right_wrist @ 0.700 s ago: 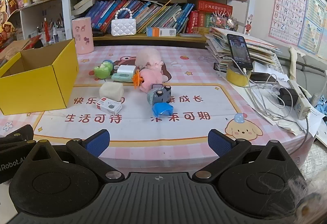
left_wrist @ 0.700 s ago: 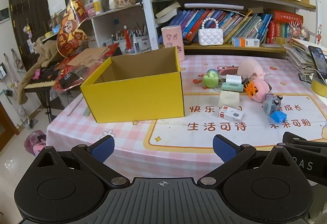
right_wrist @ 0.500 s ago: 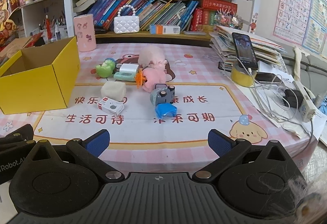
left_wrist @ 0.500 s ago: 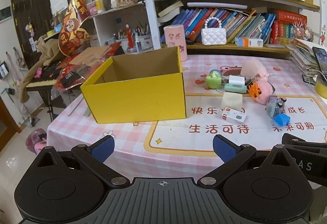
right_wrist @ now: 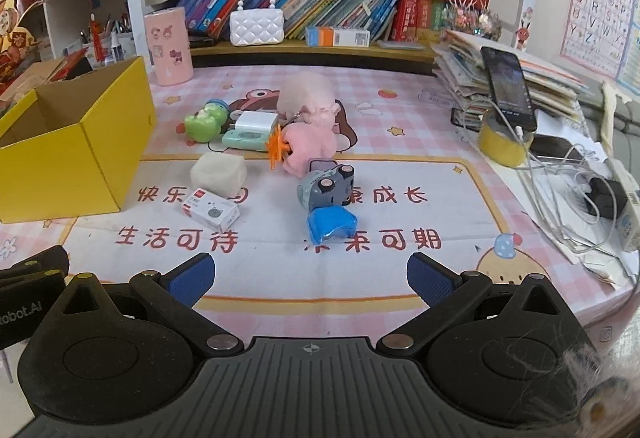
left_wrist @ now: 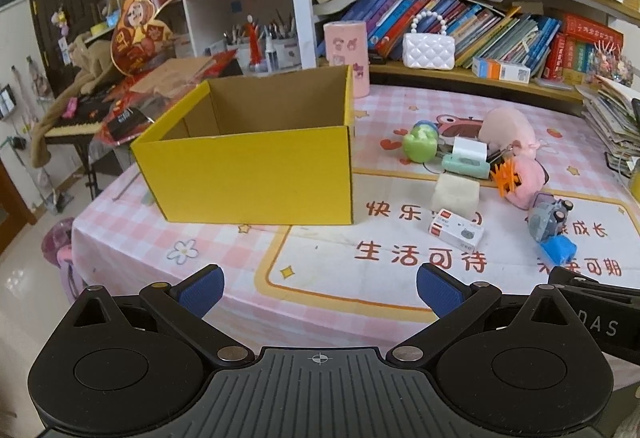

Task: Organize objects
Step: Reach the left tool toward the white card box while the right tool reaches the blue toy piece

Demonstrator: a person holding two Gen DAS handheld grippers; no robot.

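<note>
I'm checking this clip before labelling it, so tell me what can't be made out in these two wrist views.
- Yellow box floor: hidden by its front wall in the left wrist view; cut off by the frame edge in the right wrist view.
- Small white carton: print too small to read in either view.
- Phone screen: too dark and small, right wrist view.
- Left hand-held gripper and right hand-held gripper: hands out of frame.

One yellow box (left_wrist: 256,174), two white purses (left_wrist: 428,50) (both quilted), one toy car (right_wrist: 326,188).
</note>
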